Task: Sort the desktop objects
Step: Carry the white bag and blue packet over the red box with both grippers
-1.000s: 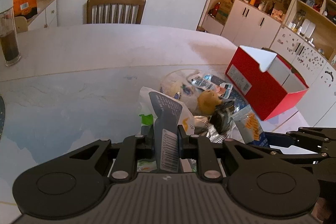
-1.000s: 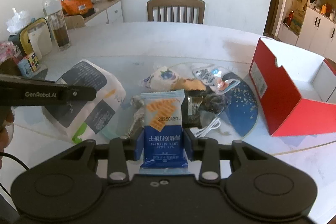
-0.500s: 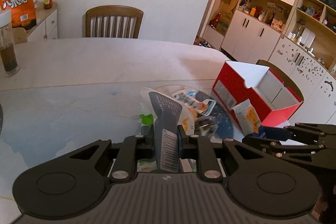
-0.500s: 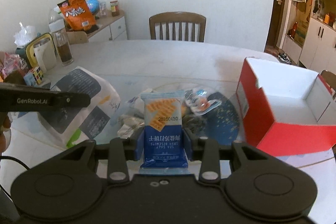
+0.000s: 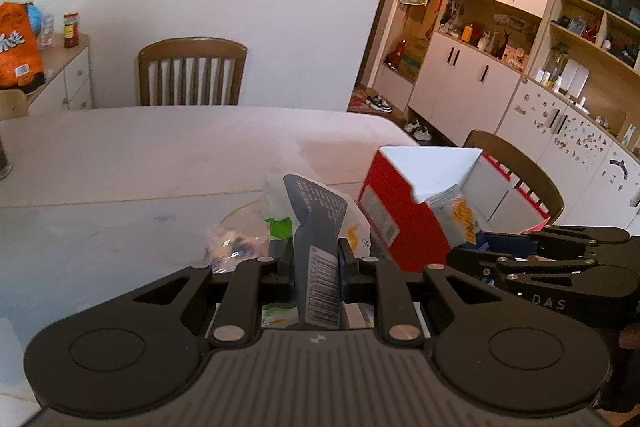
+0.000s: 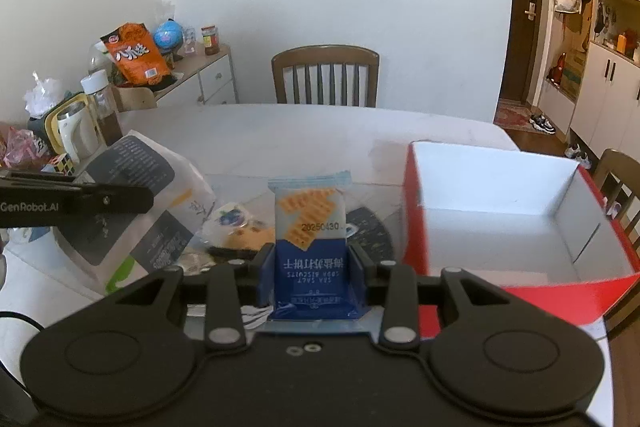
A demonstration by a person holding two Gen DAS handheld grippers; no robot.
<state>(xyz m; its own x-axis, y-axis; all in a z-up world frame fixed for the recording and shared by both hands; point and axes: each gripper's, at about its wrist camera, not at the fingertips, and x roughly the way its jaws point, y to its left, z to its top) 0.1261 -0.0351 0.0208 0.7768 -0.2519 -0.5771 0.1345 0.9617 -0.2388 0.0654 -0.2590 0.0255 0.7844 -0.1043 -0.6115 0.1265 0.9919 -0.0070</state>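
Biscuit packet (image 6: pixel 310 247) stands upright at the lower centre of the right wrist view, pinched at its blue lower half by the jaws of the right gripper (image 6: pixel 311 267), which are partly closed on its width. In the left wrist view, the left gripper (image 5: pixel 318 267) has its jaws pressed nearly together on the barcoded edge of a white and grey bag (image 5: pixel 318 223), lower centre of frame; the rest of the bag hangs forward of the jaws.

Beyond both packets, a small heap of leftover snacks (image 6: pixel 236 227) lies on the desk (image 6: pixel 280 131) around a dark round mat (image 6: pixel 368 227).

Just past and to the right sits the red box (image 6: pixel 500 211), open on top, its white inside bare as far as can be seen. Seen from the right gripper it fills the right middle of the frame, with its near wall just beside the biscuit packet; from the left gripper it lies further right, with the right gripper in between. So the right hand looks the nearer one, and its packet probably needs only to go forward and right over the near red wall.

A wooden chair (image 6: pixel 325 75) stands at the far edge.
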